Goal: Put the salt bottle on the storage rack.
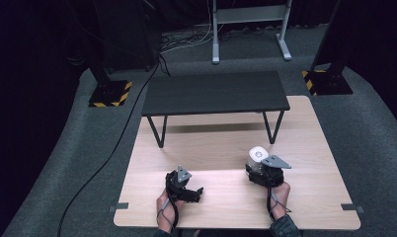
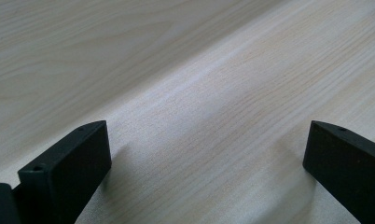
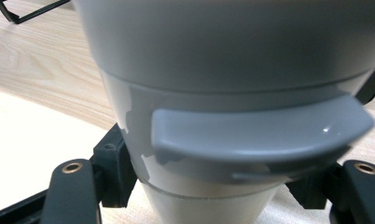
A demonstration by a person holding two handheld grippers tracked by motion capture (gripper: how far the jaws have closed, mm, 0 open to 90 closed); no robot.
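Right gripper (image 1: 262,167) clamped around a white cup (image 1: 258,154), near right of the wooden table (image 1: 305,148), in front of the black shelf (image 1: 214,92). Left gripper (image 2: 206,154) spread wide, nothing between, near left.

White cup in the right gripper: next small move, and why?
Probably a short straight lift. The right gripper is shut on the white cup, jaws pressing its lower body in the right gripper view, so the grasp looks finished. The cup sits low over the wooden table, and the left gripper is open with bare wood between its jaws, clear of the path.
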